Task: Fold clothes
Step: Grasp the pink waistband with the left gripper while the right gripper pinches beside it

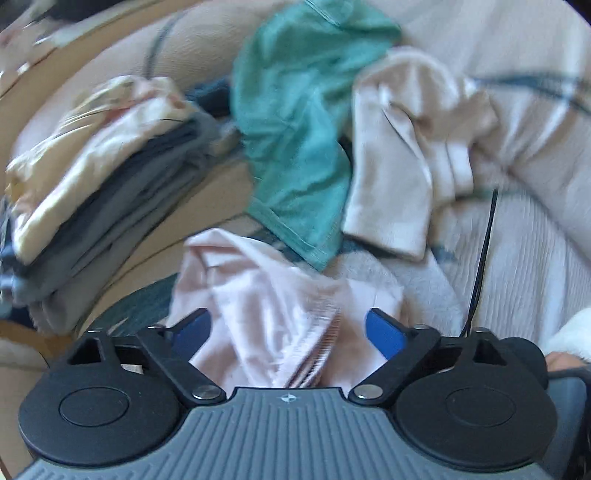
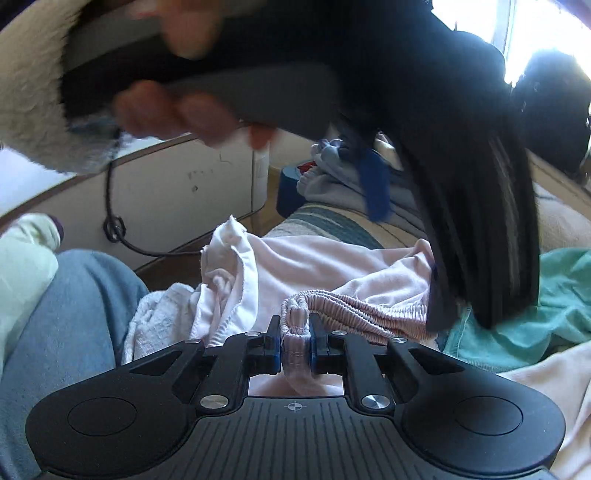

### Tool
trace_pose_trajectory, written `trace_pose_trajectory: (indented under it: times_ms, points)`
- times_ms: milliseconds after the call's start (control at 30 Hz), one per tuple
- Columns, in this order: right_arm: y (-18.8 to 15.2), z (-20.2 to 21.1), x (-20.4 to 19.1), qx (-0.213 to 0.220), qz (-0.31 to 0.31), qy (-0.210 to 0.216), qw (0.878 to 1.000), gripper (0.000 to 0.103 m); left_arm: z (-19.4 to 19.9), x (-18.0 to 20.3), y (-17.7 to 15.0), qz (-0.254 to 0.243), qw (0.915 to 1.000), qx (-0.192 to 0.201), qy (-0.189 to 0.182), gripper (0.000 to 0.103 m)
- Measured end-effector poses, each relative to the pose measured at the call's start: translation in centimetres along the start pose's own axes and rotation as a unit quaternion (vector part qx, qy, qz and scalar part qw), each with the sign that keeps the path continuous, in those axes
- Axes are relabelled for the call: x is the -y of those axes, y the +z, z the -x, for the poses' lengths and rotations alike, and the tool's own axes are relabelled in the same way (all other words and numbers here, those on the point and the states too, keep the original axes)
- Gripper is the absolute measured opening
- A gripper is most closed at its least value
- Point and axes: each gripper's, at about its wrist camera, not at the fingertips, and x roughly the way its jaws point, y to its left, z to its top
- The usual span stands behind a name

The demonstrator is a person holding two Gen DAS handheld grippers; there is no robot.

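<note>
Beside the folded stack, the right gripper pinches the pink shorts' waistband; the left gripper, jaws wide, hovers directly above the pink shorts

A sunlit room with a covered sofa or bed, blurred in places.

A pale ribbed cover with dark teal stripes spreads over the soft furniture. Beside it stands a white cabinet panel, scuffed with small marks, a black cable looping before it. Wooden floor shows below. A bright window glares at the upper right, overexposed.
</note>
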Motion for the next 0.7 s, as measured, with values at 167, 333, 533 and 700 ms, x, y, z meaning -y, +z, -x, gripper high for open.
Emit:
trace_pose_trajectory:
  times_ms: [167, 333, 533, 700]
  points:
    - [-0.7, -0.3, 0.0, -0.005, -0.012, 0.006, 1.000, 0.015, -2.1, 0.8, 0.6, -0.021, 0.9993, -0.024, 0.016, 0.079]
    - [-0.7, 0.1, -0.5, 0.008, 0.006, 0.002, 1.000, 0.015, -3.8, 0.8, 0.4, -0.009, 0.9988, -0.047, 0.004, 0.068]
    - [-0.9, 0.0, -0.4, 0.007, 0.001, 0.004, 1.000, 0.015, -4.6, -0.3, -0.6, 0.037, 0.9979, -0.051, 0.017, 0.019]
    - [-1.0, 0.4, 0.0, 0.012, 0.000, 0.005, 1.000, 0.015, -1.5, -4.5, -1.9, 0.127, 0.9918, -0.010, 0.010, 0.016]
